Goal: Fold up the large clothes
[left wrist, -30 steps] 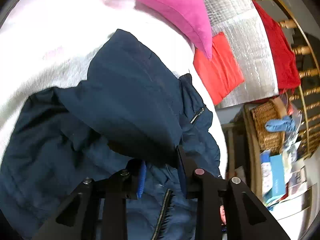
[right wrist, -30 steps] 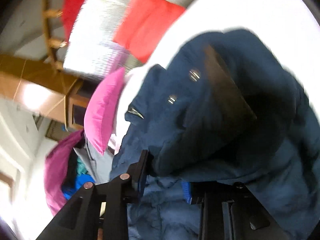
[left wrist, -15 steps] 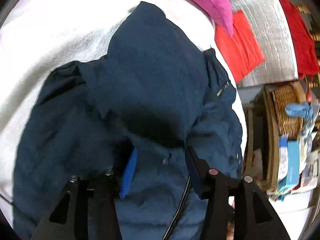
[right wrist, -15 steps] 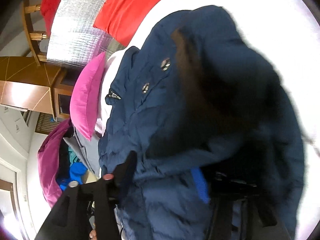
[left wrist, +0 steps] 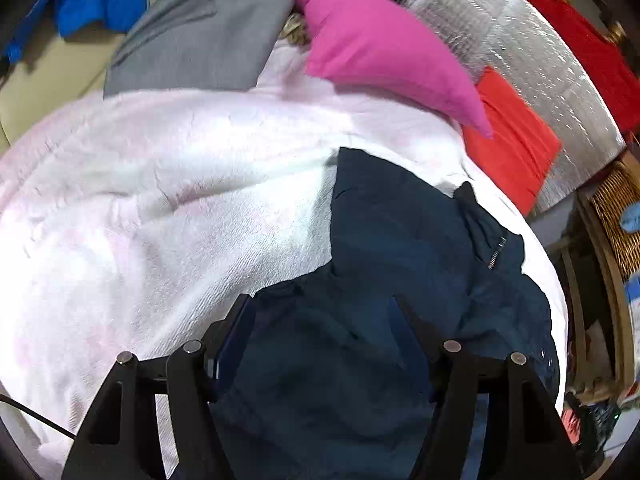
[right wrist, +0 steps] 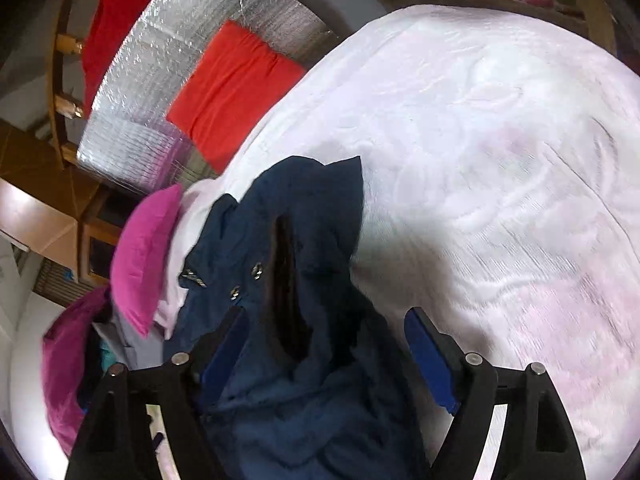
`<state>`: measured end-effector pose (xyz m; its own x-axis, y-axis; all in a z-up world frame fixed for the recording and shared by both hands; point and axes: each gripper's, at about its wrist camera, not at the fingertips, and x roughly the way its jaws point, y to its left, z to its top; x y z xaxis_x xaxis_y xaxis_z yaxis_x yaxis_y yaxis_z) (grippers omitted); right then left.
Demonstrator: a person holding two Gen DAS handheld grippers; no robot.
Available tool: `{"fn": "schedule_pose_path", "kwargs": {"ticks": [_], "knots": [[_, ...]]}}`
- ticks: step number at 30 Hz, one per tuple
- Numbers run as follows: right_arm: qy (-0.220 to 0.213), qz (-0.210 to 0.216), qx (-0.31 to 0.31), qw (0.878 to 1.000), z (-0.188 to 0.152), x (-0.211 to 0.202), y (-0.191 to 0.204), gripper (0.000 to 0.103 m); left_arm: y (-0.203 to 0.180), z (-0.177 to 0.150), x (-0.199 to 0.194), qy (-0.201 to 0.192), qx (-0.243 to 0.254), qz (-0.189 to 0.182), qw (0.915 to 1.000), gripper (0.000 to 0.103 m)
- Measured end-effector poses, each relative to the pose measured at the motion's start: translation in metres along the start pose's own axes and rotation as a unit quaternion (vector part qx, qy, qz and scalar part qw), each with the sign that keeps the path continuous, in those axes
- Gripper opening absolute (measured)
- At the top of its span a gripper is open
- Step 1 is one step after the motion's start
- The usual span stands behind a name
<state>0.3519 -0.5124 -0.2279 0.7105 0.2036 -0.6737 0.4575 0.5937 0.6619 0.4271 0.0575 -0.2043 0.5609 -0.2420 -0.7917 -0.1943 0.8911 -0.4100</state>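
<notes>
Both grippers, left (left wrist: 320,320) and right (right wrist: 326,336), have just let go, jaws opening wide; navy jacket (left wrist: 400,248) dropped folded on white blanket (left wrist: 160,200). Fold laid.

One navy blue padded jacket (left wrist: 408,248) with metal snaps and zips. One white fluffy blanket (left wrist: 168,200). One bright pink cushion (left wrist: 380,52). Two red cloths: one orange-red folded square (left wrist: 512,144), one darker red drape (left wrist: 580,40). One silver quilted foil sheet (left wrist: 520,52). One grey folded garment (left wrist: 200,40). One woven wicker basket (left wrist: 616,216). Two black two-finger grippers with blue pads, one per view (left wrist: 322,320) (right wrist: 326,332).
</notes>
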Motion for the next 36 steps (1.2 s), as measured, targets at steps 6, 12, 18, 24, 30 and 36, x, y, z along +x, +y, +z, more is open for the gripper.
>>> {"fn": "schedule_pose_path", "kwargs": {"ticks": [6, 12, 18, 24, 30, 36], "knots": [[0.011, -0.021, -0.060, 0.998, 0.005, 0.035, 0.012, 0.083, -0.007, 0.004, 0.030, 0.026, 0.010, -0.007, 0.9996, 0.070], [0.008, -0.036, -0.141, 0.989, -0.007, 0.050, 0.035, 0.042, -0.031, -0.004, 0.042, 0.009, 0.069, 0.035, 0.9970, 0.070], [-0.034, -0.052, -0.185, 0.981, -0.016, 0.036, 0.054, 0.041, -0.046, -0.015, 0.031, -0.021, 0.139, 0.074, 0.9873, 0.070], [0.003, -0.067, -0.148, 0.987, -0.008, 0.048, 0.039, 0.044, -0.060, -0.018, 0.031, -0.046, 0.185, 0.108, 0.9757, 0.070], [-0.039, -0.073, -0.126, 0.989, -0.001, 0.020, 0.039, 0.059, -0.065, -0.021, 0.016, -0.086, 0.204, 0.128, 0.9668, 0.070], [-0.128, -0.027, -0.153, 0.980, -0.004, -0.022, 0.054, 0.059, -0.072, -0.021, 0.002, -0.121, 0.214, 0.133, 0.9602, 0.070]]}}
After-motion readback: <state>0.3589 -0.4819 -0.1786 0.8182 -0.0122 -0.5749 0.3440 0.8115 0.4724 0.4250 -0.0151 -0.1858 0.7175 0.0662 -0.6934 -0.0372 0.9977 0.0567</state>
